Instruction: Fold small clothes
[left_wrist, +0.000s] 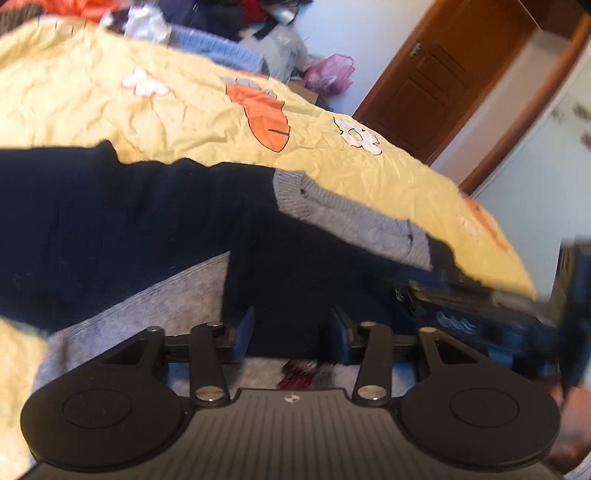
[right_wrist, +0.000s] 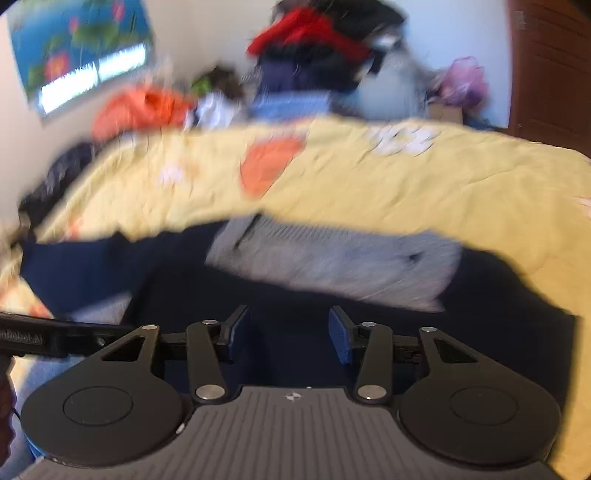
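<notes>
Your left gripper (left_wrist: 291, 328) and right gripper (right_wrist: 290, 332) both stand part-open, gripping nothing, over the navy-and-grey sweater (left_wrist: 147, 221) just ahead, which lies partly folded, still unfinished.

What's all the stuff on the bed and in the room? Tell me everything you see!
Knit sweater: one, dark navy with grey collar and panel, spread on the bed nearest the claws.
Crinkled bedspread: one, yellow with orange and white prints, under the sweater.
Clothes pile: one heap, red, navy, orange, blue, beyond the bed's far edge.
Plastic bag: one, purple, near the door.
Wooden door: one, brown, far right.
Wall picture: one, blue with flowers, far left.
Left claw: black, open, over the sweater.
Right claw: black, open, over the sweater.
</notes>
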